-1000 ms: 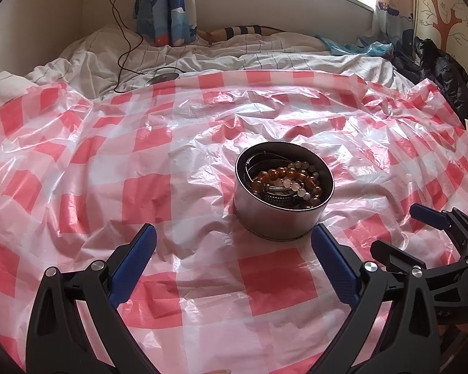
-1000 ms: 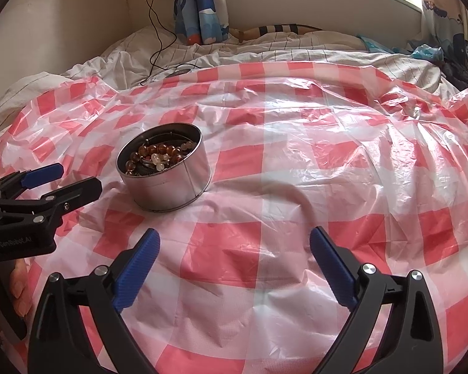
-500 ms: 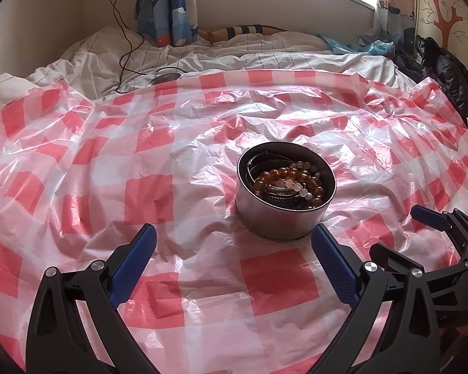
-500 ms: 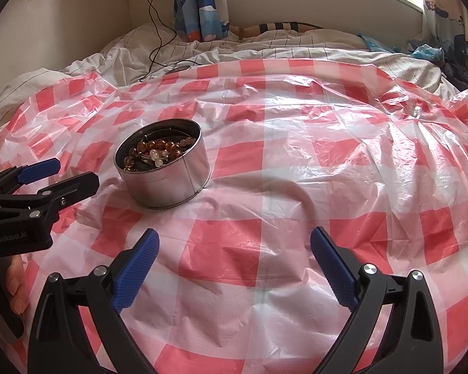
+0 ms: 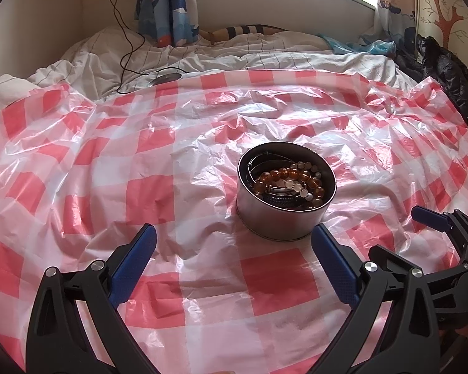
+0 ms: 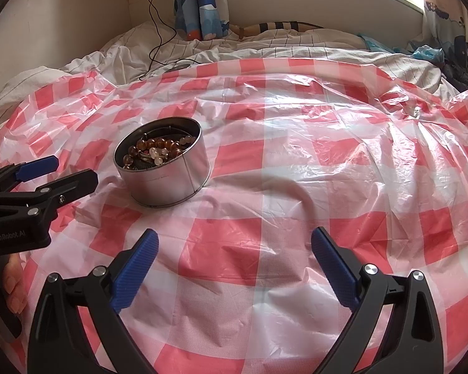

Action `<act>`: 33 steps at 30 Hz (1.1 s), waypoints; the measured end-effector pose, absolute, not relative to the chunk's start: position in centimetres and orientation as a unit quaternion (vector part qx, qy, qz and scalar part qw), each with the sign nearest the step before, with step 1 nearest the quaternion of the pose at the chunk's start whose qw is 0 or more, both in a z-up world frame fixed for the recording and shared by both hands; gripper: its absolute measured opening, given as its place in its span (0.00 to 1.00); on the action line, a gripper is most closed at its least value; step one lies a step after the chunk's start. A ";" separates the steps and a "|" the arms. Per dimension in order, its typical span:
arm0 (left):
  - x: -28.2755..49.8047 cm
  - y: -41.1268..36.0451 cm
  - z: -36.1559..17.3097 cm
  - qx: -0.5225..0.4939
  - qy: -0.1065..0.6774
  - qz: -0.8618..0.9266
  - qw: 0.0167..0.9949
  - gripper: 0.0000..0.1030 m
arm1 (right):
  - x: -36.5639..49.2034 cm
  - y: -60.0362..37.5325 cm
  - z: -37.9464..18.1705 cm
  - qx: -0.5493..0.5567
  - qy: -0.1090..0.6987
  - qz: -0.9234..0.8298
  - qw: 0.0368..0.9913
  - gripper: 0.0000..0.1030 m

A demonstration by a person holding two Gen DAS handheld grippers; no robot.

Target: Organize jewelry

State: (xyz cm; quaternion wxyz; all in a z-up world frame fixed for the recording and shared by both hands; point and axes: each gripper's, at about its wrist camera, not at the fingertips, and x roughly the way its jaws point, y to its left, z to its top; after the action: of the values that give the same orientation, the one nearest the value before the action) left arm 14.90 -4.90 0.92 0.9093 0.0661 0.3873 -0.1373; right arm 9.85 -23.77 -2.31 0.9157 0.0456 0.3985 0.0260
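Observation:
A round silver tin (image 5: 280,218) stands on a red and white checked plastic sheet (image 5: 140,187). It holds an amber bead bracelet (image 5: 291,176), pale beads and dark bangles. In the right wrist view the tin (image 6: 168,180) is at the left. My left gripper (image 5: 234,246) is open and empty, just short of the tin, which sits toward its right finger. My right gripper (image 6: 234,246) is open and empty over bare sheet, right of the tin. It also shows at the right edge of the left wrist view (image 5: 433,233). The left gripper shows at the left of the right wrist view (image 6: 53,171).
The sheet covers a bed with rumpled white striped bedding (image 5: 234,56) behind it. A black charger cable (image 5: 124,46) runs down from the wall to a round device. Dark clothes (image 5: 440,71) lie at the far right. A window and blue curtain are at the back.
Both grippers have drifted slightly nearer the tin; the tin looks a little lower in the left view. Both stay open and empty.

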 end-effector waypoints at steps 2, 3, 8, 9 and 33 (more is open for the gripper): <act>14.9 -4.9 0.9 0.066 0.388 -0.138 0.909 0.93 | 9.9 -23.8 -2.3 0.046 0.399 0.026 0.916 0.91; 14.9 -4.9 1.0 0.067 0.387 -0.137 0.909 0.93 | 9.8 -23.8 -2.3 0.046 0.399 0.026 0.916 0.91; 14.9 -5.0 1.0 0.071 0.388 -0.138 0.908 0.93 | 9.8 -23.8 -2.4 0.045 0.399 0.026 0.915 0.91; 14.9 -4.9 1.0 0.071 0.388 -0.138 0.908 0.93 | 9.8 -23.7 -2.4 0.045 0.399 0.026 0.915 0.92; 14.8 -5.4 0.8 0.077 0.388 -0.138 0.908 0.93 | 9.8 -23.6 -2.7 0.044 0.402 0.025 0.914 0.92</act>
State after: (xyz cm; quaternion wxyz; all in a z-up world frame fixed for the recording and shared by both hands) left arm 14.83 -5.38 0.79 0.9079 0.0768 0.3884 -0.1375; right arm 9.82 -23.64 -2.68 0.9142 0.0439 0.4020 0.0253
